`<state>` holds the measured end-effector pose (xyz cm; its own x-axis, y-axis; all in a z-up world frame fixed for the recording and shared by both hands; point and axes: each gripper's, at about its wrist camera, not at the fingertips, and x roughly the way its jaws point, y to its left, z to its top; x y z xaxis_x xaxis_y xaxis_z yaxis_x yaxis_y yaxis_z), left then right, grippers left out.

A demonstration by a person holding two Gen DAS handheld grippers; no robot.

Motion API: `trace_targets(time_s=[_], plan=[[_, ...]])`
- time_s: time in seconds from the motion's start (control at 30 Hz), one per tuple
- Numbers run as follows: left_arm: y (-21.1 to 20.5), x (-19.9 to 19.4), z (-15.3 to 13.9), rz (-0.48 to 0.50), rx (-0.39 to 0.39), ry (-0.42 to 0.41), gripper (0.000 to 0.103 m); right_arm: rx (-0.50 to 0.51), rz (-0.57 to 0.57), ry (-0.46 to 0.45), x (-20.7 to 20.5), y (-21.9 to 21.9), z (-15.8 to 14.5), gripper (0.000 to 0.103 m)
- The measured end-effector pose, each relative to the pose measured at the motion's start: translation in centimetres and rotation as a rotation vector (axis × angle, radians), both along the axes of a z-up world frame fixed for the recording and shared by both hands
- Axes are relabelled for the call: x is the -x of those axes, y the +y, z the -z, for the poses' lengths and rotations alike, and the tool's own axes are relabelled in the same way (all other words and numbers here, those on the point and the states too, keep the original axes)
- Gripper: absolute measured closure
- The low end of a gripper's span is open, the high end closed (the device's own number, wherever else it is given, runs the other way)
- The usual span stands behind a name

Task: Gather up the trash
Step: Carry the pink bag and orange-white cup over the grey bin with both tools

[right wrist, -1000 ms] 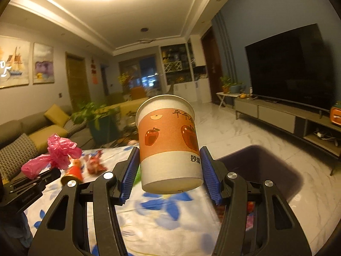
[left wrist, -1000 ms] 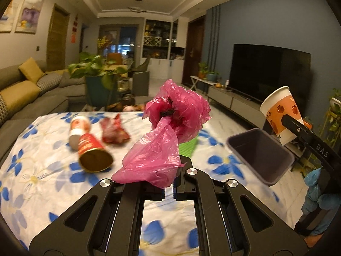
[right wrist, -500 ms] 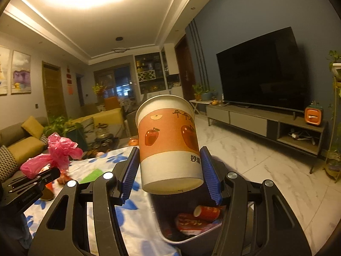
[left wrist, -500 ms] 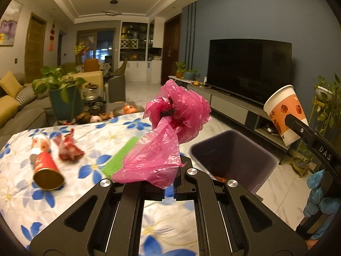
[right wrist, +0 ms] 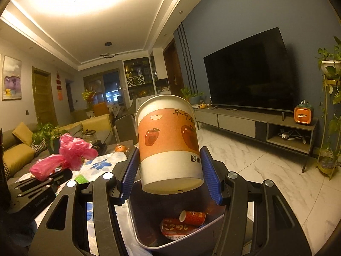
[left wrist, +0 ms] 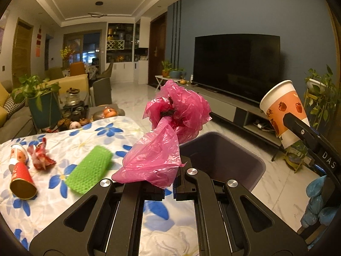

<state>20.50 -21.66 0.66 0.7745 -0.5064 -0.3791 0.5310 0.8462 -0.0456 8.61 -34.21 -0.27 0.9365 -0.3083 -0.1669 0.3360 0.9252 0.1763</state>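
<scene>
My left gripper (left wrist: 168, 186) is shut on a crumpled pink plastic bag (left wrist: 168, 132), held above the table edge beside the dark bin (left wrist: 238, 166). My right gripper (right wrist: 168, 170) is shut on an orange-and-white paper cup (right wrist: 168, 140), upright, directly over the bin (right wrist: 145, 230). The cup (left wrist: 283, 111) also shows at the right of the left wrist view. Inside the bin lie a red cup (right wrist: 192, 217) and a red wrapper (right wrist: 177, 228). On the floral tablecloth (left wrist: 53, 194) remain a red paper cup on its side (left wrist: 22, 181), a small bottle (left wrist: 18, 154), a red wrapper (left wrist: 41, 156) and a green sponge (left wrist: 89, 171).
A blue-gloved hand (left wrist: 317, 204) holds the right gripper's handle. A TV (left wrist: 236, 66) on a low cabinet (right wrist: 255, 125) lines the right wall over marble floor. A sofa (right wrist: 17, 151), potted plant (left wrist: 38, 98) and cluttered side table (left wrist: 74, 113) stand beyond the table.
Both grippers have swung rightward from over the table to the bin. The right one now holds the cup straight above the bin's opening, whose contents have come into view. Both grips are unchanged.
</scene>
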Motion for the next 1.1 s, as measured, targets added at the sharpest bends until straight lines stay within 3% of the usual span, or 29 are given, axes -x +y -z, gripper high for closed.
trace_targets(time_s=[0.5,1.1], plan=[[-4.2,-0.7,1.9,0.066,-0.02,0.015,0.099,-0.017,-0.017,0.01,-1.0,-1.2,0.2,0.046],[-6.1,-2.3,3.7,0.095,-0.023,0.056,0.099,-0.028,-0.048,0.025,-2.8,-1.7,0.7,0.046]])
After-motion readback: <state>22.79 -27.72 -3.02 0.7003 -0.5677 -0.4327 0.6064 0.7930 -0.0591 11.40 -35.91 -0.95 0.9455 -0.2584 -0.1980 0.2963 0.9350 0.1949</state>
